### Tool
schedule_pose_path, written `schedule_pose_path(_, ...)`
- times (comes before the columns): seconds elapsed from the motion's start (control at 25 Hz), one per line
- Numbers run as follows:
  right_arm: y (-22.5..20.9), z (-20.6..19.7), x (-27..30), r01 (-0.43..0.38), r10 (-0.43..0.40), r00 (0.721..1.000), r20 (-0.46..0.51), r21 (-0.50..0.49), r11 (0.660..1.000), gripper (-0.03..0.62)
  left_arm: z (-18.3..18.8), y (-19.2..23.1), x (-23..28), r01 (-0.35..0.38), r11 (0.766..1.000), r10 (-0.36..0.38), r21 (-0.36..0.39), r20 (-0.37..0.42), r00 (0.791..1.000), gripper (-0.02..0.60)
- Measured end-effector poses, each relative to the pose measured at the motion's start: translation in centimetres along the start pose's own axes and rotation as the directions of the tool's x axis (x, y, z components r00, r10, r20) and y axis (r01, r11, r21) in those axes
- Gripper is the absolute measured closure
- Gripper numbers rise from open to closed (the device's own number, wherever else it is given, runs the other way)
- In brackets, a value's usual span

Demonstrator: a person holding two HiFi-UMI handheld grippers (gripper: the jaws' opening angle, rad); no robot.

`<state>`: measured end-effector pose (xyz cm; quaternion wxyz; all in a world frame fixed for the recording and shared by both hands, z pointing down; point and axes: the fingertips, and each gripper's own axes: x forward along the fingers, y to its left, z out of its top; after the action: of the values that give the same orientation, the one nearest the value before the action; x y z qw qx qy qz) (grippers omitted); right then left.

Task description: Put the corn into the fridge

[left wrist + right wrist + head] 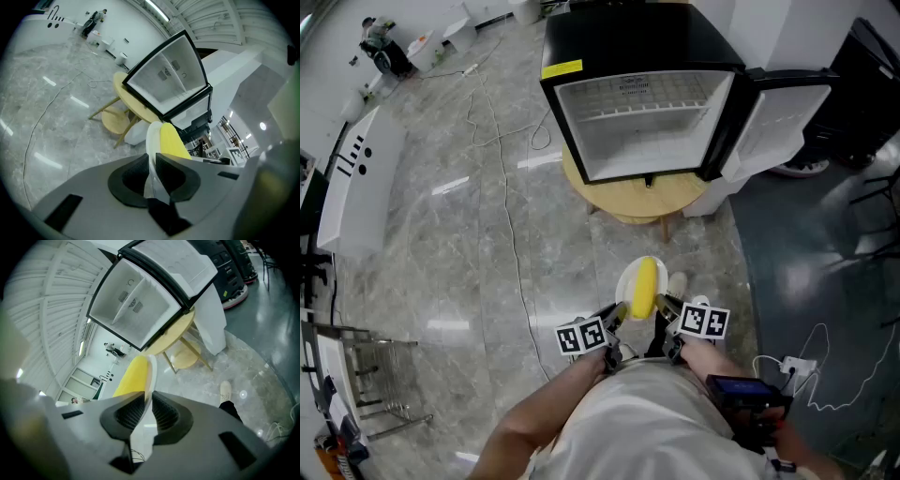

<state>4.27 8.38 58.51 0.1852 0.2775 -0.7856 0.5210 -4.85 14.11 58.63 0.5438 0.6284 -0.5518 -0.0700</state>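
A yellow corn cob (644, 286) lies on a small white plate (624, 279) held in the air in front of me. My left gripper (619, 314) is shut on the plate's left rim (152, 140), with the corn (174, 140) just beyond its jaws. My right gripper (664, 306) is shut on the plate's right rim (151, 373), the corn (131, 376) on its left. The small black fridge (647, 122) stands ahead on a round wooden table (637, 202), its door (773, 117) swung open to the right and its white inside bare.
A low stool (115, 121) stands under the table. Cables trail over the grey marble floor (502, 216). A white counter (356, 183) runs along the left. Dark equipment (862, 84) stands at the far right. My shoe (677, 284) shows below the plate.
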Motion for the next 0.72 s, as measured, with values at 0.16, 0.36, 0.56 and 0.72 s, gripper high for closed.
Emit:
schedule_pose_path(0.16,0.8,-5.3,-4.0,0.029,-0.029,1.000,-0.006,0.016,0.999,0.543,-4.9,-0.9,-3.9,0.009,1.000,-0.009,-0.009,-0.050,0.999,0.531)
schedule_pose_path(0.36,1.2,-7.2,-6.1,0.037,-0.036,0.999,0.020,-0.041,0.998,0.542,-7.4,-1.6,-5.4,0.035,0.999,-0.036,-0.026,-0.033,0.999,0.531)
schedule_pose_path(0.56,2.4,-7.6,-7.0,0.023,-0.020,0.999,0.049,-0.064,0.998,0.542,-7.3,-2.2,-6.7,0.042,0.999,-0.042,0.003,-0.002,0.999,0.531)
schedule_pose_path(0.72,3.9,-7.1,-6.9,0.011,-0.005,0.998,0.063,-0.092,0.996,0.542,-6.2,-2.6,-8.0,0.044,0.999,-0.045,0.024,0.031,0.999,0.531)
